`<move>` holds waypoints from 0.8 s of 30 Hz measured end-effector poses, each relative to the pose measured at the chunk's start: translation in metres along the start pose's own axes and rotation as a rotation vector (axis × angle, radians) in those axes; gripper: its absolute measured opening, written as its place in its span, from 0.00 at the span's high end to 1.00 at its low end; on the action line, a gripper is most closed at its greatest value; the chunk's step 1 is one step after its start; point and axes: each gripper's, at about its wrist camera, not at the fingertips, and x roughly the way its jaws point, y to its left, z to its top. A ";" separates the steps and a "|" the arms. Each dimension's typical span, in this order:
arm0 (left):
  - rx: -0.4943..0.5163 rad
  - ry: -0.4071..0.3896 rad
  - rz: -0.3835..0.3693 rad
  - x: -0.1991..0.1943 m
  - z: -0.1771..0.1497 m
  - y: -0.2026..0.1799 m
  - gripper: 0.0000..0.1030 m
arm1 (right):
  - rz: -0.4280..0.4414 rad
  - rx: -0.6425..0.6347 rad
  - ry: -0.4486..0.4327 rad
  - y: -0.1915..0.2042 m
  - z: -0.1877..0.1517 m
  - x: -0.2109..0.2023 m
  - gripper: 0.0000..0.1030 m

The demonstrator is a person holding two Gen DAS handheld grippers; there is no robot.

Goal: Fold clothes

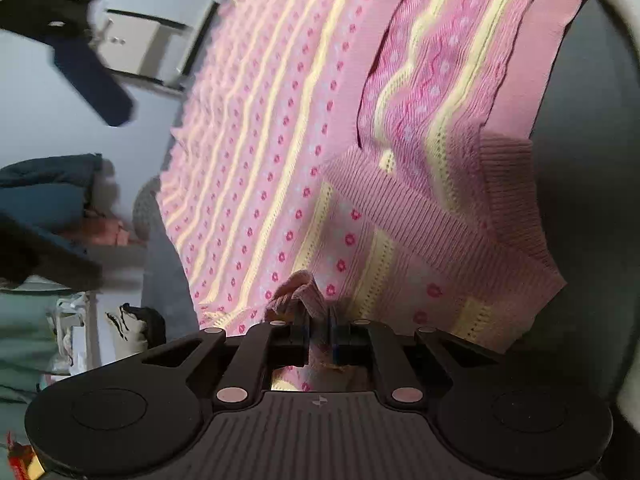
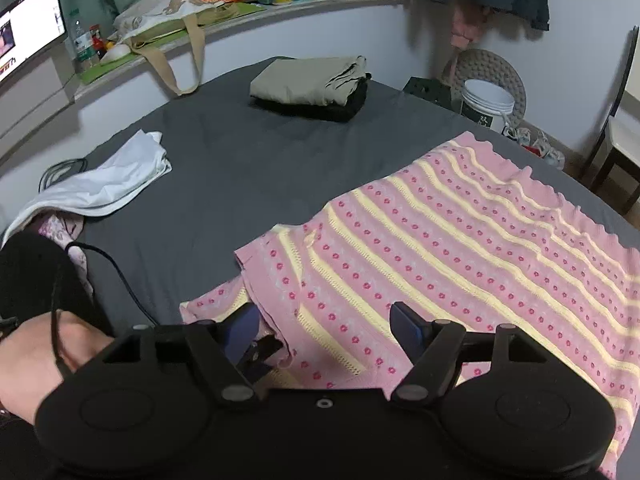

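Sweater (image 2: 440, 240) on bed (image 2: 240, 168)

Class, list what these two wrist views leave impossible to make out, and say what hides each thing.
- Left wrist: chair smeared by motion blur.
- Left wrist: pink sweater top cut by the frame edge.
- Right wrist: monitor text too small, screen cut by the left edge.
- Right wrist: black garment mostly under the khaki one.
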 end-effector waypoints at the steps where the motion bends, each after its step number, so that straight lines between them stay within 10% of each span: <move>1: -0.021 -0.024 0.003 -0.001 -0.004 -0.001 0.92 | -0.009 -0.019 -0.001 0.006 0.002 0.005 0.31; 24: -0.144 -0.126 -0.034 -0.004 -0.020 0.000 0.92 | -0.054 -0.582 0.308 0.119 0.058 0.141 0.51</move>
